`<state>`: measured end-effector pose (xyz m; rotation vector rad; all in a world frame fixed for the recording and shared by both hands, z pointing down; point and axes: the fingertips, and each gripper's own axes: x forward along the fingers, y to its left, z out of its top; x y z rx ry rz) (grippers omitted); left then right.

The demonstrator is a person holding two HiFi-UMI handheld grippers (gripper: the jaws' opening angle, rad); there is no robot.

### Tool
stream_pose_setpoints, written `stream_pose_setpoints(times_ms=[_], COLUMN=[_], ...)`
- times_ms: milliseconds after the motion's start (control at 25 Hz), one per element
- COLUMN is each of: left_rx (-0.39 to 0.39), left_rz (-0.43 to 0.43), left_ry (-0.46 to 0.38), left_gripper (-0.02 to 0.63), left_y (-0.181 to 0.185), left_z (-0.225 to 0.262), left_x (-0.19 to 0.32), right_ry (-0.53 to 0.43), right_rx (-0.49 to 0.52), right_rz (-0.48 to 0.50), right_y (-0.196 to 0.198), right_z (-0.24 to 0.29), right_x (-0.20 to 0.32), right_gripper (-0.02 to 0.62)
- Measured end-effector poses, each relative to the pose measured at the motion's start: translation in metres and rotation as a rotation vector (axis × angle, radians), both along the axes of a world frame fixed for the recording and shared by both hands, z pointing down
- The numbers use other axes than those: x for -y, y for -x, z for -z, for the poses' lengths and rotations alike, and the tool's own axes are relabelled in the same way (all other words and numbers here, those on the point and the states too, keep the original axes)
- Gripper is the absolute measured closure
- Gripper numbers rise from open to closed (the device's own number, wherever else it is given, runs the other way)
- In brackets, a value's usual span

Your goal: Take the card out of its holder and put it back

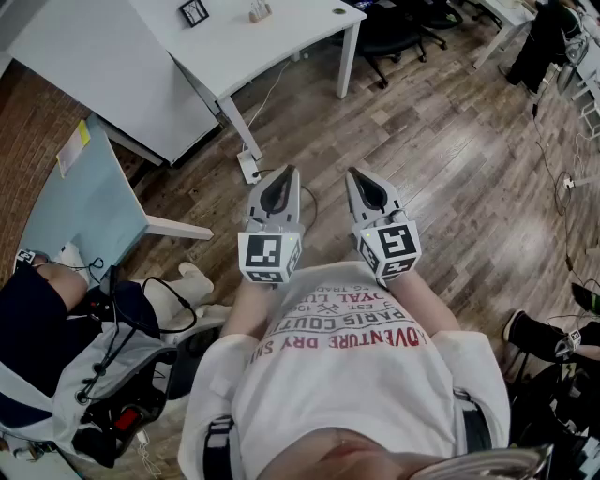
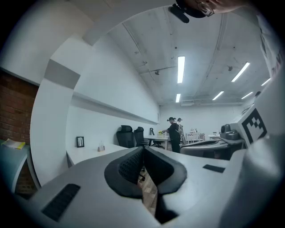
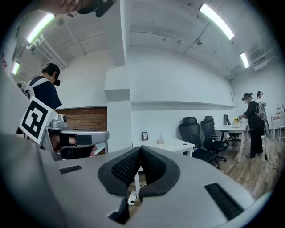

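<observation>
I hold both grippers level in front of my chest, side by side over the wooden floor. My left gripper (image 1: 281, 180) is shut with nothing between its pads (image 2: 143, 149). My right gripper (image 1: 367, 182) is likewise shut and empty (image 3: 141, 148). A small pale stand (image 1: 260, 11), possibly the card holder, sits on the white table (image 1: 281, 42) well ahead of both grippers. It also shows as a tiny object (image 3: 160, 141) in the right gripper view and in the left gripper view (image 2: 101, 147). I cannot make out a card at this distance.
A black picture frame (image 1: 194, 11) stands by the stand on the table. A power strip (image 1: 248, 167) lies on the floor by the table leg. A seated person (image 1: 37, 300) and a light-blue desk (image 1: 84, 202) are at my left. Office chairs (image 1: 394, 33) stand beyond the table.
</observation>
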<state>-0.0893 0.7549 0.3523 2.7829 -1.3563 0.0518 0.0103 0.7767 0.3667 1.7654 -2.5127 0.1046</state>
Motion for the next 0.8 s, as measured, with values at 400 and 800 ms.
stream_pose_setpoints(times_ms=[400,800], left_rx=[-0.004,-0.021], left_rz=[0.001,0.03], left_ry=[0.032,0.092], left_gripper=[0.575,0.575], left_y=[0.025,0.015], left_z=[-0.009,-0.032], left_x=[0.034,0.046], right_ry=[0.05,0.128], right_rx=[0.011,0.045], right_rz=[-0.001,0.01], right_y=[0.024,0.006], right_z=[-0.012,-0.043], right_x=[0.037,0.049], right_gripper=[0.575,0.575])
